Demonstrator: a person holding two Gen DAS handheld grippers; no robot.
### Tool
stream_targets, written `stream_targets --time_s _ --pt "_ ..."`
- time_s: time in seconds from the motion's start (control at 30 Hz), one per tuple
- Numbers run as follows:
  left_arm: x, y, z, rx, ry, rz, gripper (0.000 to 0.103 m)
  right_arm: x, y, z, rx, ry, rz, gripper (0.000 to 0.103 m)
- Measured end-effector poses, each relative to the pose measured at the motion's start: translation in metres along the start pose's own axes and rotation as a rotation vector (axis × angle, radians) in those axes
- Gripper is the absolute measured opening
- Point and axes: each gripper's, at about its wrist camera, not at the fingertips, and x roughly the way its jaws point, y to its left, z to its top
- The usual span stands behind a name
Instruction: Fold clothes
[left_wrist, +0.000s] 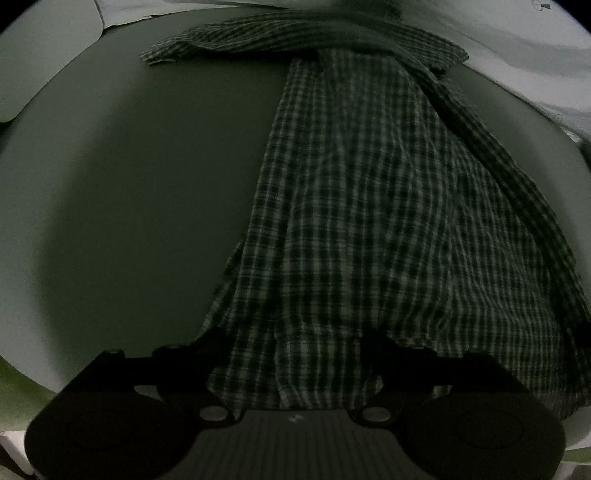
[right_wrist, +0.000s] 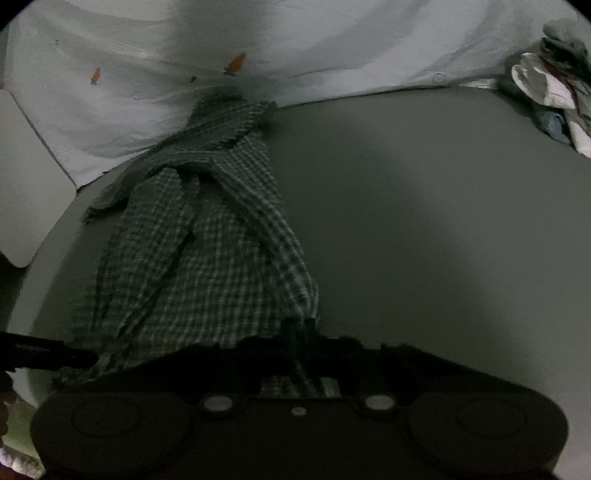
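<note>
On the grey worktop the checked shirt runs lengthwise away from you — your right gripper is clamped on its near hem corner, your left gripper straddles the hem, fingers apart.

Dark checked shirt lies rumpled, seemingly half-folded, on grey surface.

dim light, grey table, pale sheet

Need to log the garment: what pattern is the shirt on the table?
A small dark-and-light check, greenish in this dim light, on the shirt; clearest in the left wrist view.
</note>
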Motion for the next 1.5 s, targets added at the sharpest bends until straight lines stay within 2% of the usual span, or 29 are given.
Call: stream_targets --time_s 0.13,0.47,0.67,1.0,1.37,1.5 --pt "0.001 -0.001 0.0 -0.011 0.001 -0.008 0.086 -0.008 0.003 0.002 0.028 -0.015 0.054 0.003" --pt "0.002 -0.003 0.0 -0.012 0.032 -0.027 0.093 -0.009 -0.002 -0.002 0.255 -0.022 0.202 0.002" --pt "0.005 -0.015 -0.006 0.013 0.043 -0.008 0.097 -0.007 0.003 -0.002 0.291 -0.028 0.255 0.002" --pt "0.006 -0.02 -0.008 0.032 0.049 0.014 0.099 -0.002 0.021 0.004 0.261 -0.009 0.337 0.002" --pt "0.006 -0.02 -0.01 0.026 0.05 0.018 0.1 0.009 0.056 0.002 0.171 0.053 0.491 0.002" --pt "0.005 -0.02 -0.012 0.02 0.043 0.018 0.1 0.016 0.056 -0.003 0.225 0.087 0.538 0.002"
